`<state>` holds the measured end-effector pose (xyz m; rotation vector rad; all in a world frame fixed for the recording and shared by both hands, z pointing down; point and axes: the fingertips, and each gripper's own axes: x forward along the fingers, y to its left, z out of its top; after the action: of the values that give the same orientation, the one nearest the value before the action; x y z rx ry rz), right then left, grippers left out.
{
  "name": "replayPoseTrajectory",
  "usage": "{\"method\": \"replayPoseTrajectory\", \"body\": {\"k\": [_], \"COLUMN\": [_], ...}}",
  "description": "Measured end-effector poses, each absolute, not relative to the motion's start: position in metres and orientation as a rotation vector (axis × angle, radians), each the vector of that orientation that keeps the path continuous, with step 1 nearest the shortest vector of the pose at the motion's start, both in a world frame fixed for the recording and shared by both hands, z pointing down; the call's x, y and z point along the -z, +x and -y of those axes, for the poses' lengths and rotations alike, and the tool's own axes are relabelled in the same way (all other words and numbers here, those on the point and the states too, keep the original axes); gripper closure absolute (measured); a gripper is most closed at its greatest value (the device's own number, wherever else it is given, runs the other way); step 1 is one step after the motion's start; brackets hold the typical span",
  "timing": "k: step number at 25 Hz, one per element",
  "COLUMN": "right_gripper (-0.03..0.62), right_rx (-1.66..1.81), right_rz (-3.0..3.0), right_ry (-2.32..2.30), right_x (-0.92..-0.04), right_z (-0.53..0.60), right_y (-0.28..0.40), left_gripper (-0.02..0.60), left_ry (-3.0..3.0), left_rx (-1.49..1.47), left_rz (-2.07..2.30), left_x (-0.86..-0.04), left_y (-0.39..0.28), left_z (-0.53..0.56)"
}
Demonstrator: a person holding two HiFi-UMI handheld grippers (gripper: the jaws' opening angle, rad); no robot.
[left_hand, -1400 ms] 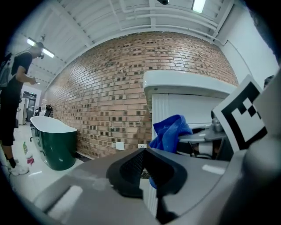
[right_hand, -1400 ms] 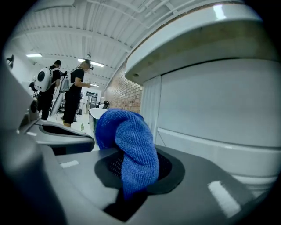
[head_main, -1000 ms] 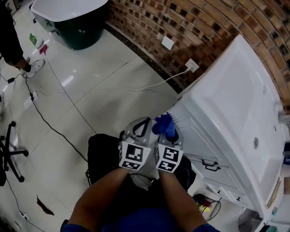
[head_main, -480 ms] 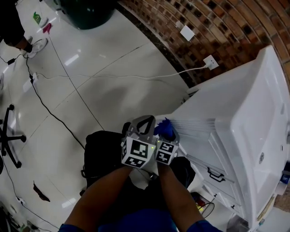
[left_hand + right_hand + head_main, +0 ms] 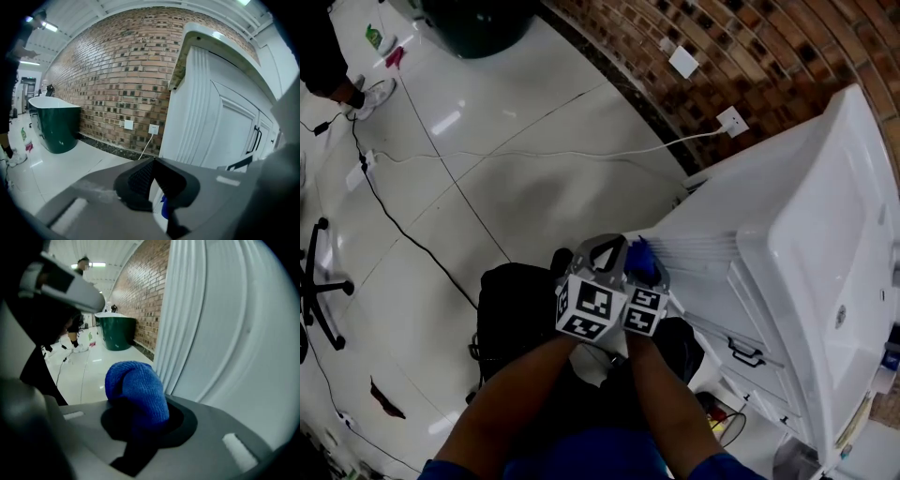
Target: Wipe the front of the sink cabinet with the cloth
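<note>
The white sink cabinet (image 5: 750, 309) fills the right of the head view, its fluted corner post (image 5: 698, 248) facing me. My right gripper (image 5: 639, 266) is shut on a bunched blue cloth (image 5: 642, 257), which sits right at the foot of that post. In the right gripper view the cloth (image 5: 136, 387) bulges out of the gripper (image 5: 140, 417) beside the ribbed white front (image 5: 187, 324). My left gripper (image 5: 604, 247) is shut on nothing and rests against the right one. In its own view the left gripper (image 5: 152, 180) points past the cabinet doors (image 5: 225, 131).
A dark green tub (image 5: 478, 14) stands at the brick wall. A white cable (image 5: 534, 155) runs to a wall socket (image 5: 731, 120), and a black cable (image 5: 403, 244) crosses the floor. A black bag (image 5: 516, 309) lies under my arms. Dark handles (image 5: 745, 354) stick out of the doors.
The head view has swung, so the cabinet now shows more steeply. Both grippers have stayed side by side at the fluted corner, with the cloth still held.
</note>
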<state>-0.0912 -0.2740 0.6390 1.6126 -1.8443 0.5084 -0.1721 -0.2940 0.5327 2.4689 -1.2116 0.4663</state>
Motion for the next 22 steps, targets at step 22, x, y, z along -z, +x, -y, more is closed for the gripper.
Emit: {"method": "replayPoseTrajectory", "body": {"k": [22], "right_gripper": [0.514], "right_rx": [-0.047], "right_rz": [2.136], "right_ry": [2.079], "right_x": [-0.374], "right_z": [0.234], "right_y": [-0.041], "left_gripper": [0.583], "left_ry": [2.905], "left_rx": [-0.150], "left_rz": [1.061], "left_x": [-0.439], "left_y": [-0.091], "left_z": [0.209]}}
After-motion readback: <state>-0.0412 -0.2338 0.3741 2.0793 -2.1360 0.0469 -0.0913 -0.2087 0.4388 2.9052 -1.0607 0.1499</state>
